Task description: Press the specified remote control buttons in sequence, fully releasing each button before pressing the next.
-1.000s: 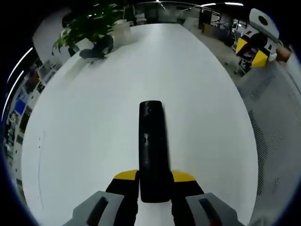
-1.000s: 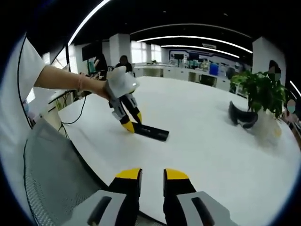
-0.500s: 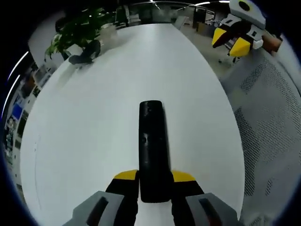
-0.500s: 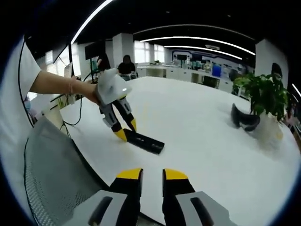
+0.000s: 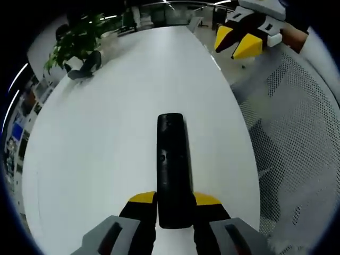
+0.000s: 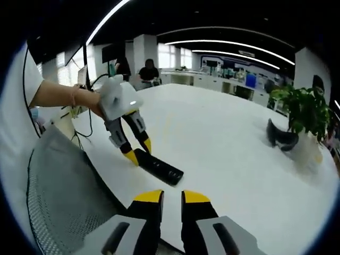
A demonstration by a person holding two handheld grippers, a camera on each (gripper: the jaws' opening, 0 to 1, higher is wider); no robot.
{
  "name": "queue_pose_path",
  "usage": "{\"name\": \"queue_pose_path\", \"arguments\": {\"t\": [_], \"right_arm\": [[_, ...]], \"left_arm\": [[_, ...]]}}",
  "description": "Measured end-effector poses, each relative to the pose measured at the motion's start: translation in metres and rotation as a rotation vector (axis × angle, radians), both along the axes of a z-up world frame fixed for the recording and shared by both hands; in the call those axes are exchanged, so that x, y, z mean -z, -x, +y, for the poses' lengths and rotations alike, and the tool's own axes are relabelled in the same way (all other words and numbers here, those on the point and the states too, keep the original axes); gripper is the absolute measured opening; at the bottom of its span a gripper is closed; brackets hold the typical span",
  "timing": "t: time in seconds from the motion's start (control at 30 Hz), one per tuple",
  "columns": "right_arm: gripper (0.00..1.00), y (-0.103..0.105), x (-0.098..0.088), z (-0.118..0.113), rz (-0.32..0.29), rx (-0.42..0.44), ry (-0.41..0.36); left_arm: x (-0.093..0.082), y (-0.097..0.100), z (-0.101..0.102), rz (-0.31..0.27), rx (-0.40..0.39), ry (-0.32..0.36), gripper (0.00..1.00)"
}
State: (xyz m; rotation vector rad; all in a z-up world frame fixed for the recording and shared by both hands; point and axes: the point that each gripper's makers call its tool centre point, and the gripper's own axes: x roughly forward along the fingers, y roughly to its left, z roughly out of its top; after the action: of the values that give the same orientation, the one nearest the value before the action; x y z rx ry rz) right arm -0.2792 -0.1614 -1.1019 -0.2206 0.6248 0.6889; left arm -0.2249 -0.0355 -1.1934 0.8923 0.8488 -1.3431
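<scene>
Two grippers were at work over a large white table [image 5: 106, 133]. The left gripper [image 5: 174, 201] held a black remote control [image 5: 172, 164] by its near end, its yellow-tipped jaws pressed against the remote's two long sides; in the left gripper view the remote ran straight away from the jaws, button face up, with small buttons faintly visible on its top. In the right gripper view the same left gripper [image 6: 137, 151] came down at a slant from a person's hand [image 6: 95, 103] with a bare forearm, and the remote control [image 6: 158, 167] lay low over the white table [image 6: 228, 154] near its closer edge; whether it touched the surface could not be told. The right gripper [image 6: 171, 197] stood apart from the remote, near the table's edge, its yellow tips drawn close with only a narrow gap between them and nothing held. In the left gripper view the right gripper [image 5: 240, 43] showed at the upper right beyond the table edge, over a grey mesh chair [image 5: 297, 138]. A green potted plant [image 6: 300, 109] stood at the far side of the table, with a dark curved object [image 6: 281, 137] lying just beside it. Beyond lay an open office with desks, long ceiling lights and a seated person [image 6: 149, 71] in dark clothing.
</scene>
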Motion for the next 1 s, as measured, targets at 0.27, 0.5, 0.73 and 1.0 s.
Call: {"name": "queue_pose_path", "arguments": {"t": [0.27,0.5,0.73,1.0], "right_arm": [[0.09,0.004,0.010,0.008,0.046,-0.067,0.036],[0.08,0.006,0.017,0.014,0.084,-0.120,0.043],[0.02,0.012,0.029,0.020,0.160,-0.226,0.105],[0.00,0.021,0.039,0.026,0.230,-0.349,0.172]], "left_arm": [[0.000,0.014,-0.001,-0.005,0.001,-0.006,0.25],[0.000,0.024,-0.002,-0.012,-0.001,-0.003,0.25],[0.000,0.031,-0.002,-0.026,0.006,0.009,0.24],[0.000,0.038,-0.003,-0.019,0.049,0.013,0.24]]}}
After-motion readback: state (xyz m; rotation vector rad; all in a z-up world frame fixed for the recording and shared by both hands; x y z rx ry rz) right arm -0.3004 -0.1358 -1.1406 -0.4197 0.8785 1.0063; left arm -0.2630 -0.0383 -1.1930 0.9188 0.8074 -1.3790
